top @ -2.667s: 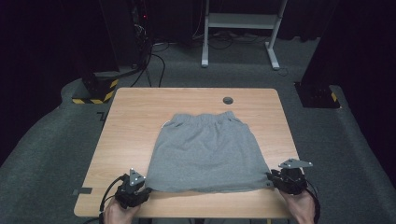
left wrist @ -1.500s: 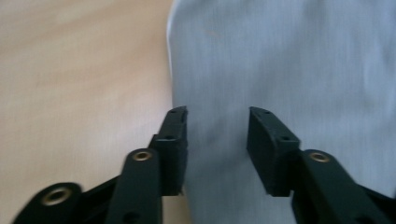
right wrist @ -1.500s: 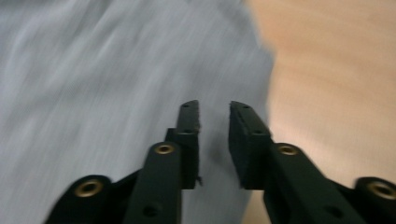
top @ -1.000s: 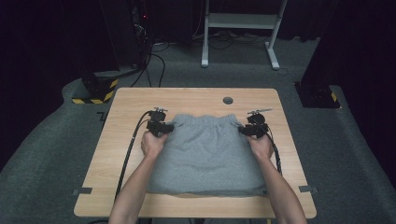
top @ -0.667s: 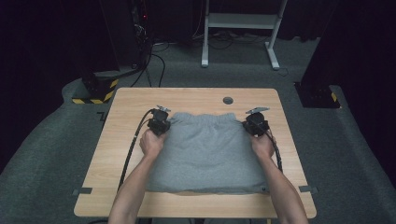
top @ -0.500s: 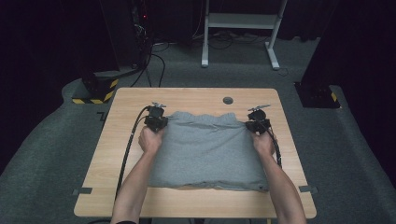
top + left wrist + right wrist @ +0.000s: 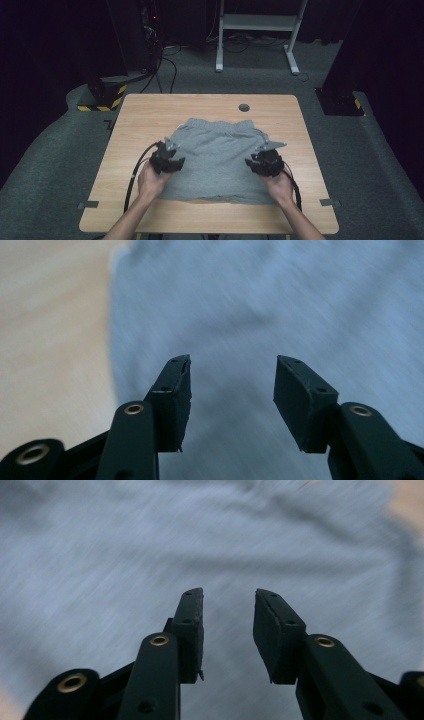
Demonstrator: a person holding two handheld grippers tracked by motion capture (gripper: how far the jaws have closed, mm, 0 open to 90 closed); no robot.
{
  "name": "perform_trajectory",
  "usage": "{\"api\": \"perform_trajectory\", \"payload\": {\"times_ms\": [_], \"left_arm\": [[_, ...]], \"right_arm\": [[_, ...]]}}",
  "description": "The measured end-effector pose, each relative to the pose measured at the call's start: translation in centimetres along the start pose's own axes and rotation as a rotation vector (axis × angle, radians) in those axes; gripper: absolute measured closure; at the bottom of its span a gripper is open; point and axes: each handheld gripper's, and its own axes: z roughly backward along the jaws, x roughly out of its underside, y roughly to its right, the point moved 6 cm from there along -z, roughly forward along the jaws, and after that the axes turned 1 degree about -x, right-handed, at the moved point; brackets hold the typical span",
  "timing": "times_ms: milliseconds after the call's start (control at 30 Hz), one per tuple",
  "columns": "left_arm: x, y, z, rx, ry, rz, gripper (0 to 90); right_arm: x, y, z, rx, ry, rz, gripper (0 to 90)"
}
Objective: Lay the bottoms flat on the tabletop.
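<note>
Now the grey shorts (image 7: 217,157) lie folded on the table (image 7: 150,112) — the near half has been brought up over the far half, so the cloth reaches less far toward the near edge than it did when it lay flat a few seconds ago. Its gathered waistband sits toward the far edge, just short of the round cable hole (image 7: 244,107), and the fresh fold line runs along the side nearest the person.

Half a second ago both hands were up at the waistband; they have since come back toward the near edge. The left tongs (image 7: 167,159) hang over the left part of the shorts and the right tongs (image 7: 265,161) over the right part. In the left gripper view the left tongs (image 7: 232,377) stand apart with nothing between the pads, only blurred grey cloth beyond them; the right gripper view shows the right tongs (image 7: 229,612) likewise released. Both pairs have just been opening, and no cloth is caught in either.

So the first fold looks done and let go. I judge the next move is a second fold — perhaps side to side — which calls for a fresh grip on an edge of the shorts.
</note>
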Motion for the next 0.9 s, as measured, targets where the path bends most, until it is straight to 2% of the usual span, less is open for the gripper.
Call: {"api": "perform_trajectory", "payload": {"times_ms": [33,100,167,200,267,333,367,400,433,500,567,667,700,733,767,800,833,867,900], "left_arm": [[1.0,0.8,0.3,0.028,0.0,0.015,50.9],[2.5,2.2,0.4,0.055,-0.012,0.014,52.3],[3.3,2.9,0.1,0.062,-0.027,0.02,54.5],[3.5,2.9,-0.3,0.064,-0.039,0.027,56.7],[3.8,2.7,-1.2,0.069,-0.07,0.046,63.9],[3.5,2.3,-1.6,0.067,-0.059,0.056,76.4],[3.3,2.2,-1.7,0.078,-0.065,0.065,84.8],[3.1,2.1,-1.8,0.081,-0.073,0.063,87.9],[3.0,2.2,-1.8,0.079,-0.078,0.05,88.4],[2.7,2.3,-2.0,0.073,-0.088,0.026,88.5],[2.5,2.1,-2.2,0.073,-0.087,0.032,88.5],[1.8,1.7,-3.0,0.071,-0.075,0.058,87.7],[1.5,1.7,-3.3,0.068,-0.071,0.065,86.8],[1.2,1.9,-3.5,0.077,-0.07,0.067,83.7],[1.1,2.1,-3.4,0.077,-0.08,0.059,79.1],[1.1,2.4,-3.0,0.086,-0.085,0.038,75.4],[1.0,2.7,-2.3,0.087,-0.085,0.012,72.2],[1.1,2.8,-1.6,0.08,-0.08,-0.01,69.3],[1.3,2.8,-0.9,0.08,-0.077,-0.008,66.9]], "right_arm": [[0.8,-0.9,-0.1,-0.019,-0.009,0.008,65.6],[2.2,-2.4,-0.4,-0.044,-0.03,0.029,65.6],[3.0,-3.5,-0.9,-0.066,-0.056,0.041,65.6],[3.3,-3.9,-1.2,-0.06,-0.073,0.054,66.9],[3.5,-4.2,-1.8,-0.059,-0.109,0.07,74.2],[3.8,-3.8,-2.5,-0.048,-0.156,0.102,88.9],[3.8,-3.6,-2.6,-0.047,-0.148,0.121,90.0],[3.7,-3.3,-2.6,-0.071,-0.155,0.111,90.0],[3.6,-3.1,-2.6,-0.089,-0.166,0.098,90.0],[3.3,-2.8,-2.6,-0.058,-0.185,0.142,90.0],[2.8,-2.3,-2.6,-0.029,-0.192,0.168,90.0],[2.1,-0.6,-3.3,-0.006,-0.203,0.129,90.0],[1.9,0.2,-3.7,0.014,-0.207,0.114,90.0],[1.9,0.9,-4.1,0.016,-0.206,0.087,90.0],[1.8,1.3,-4.1,0.0,-0.194,0.028,86.7],[1.8,1.5,-3.9,-0.011,-0.184,-0.004,78.5],[1.8,1.3,-3.3,-0.013,-0.179,-0.015,75.7],[1.9,0.9,-2.4,-0.004,-0.163,0.018,73.9],[2.1,0.4,-1.5,0.003,-0.146,0.044,72.7]]}}
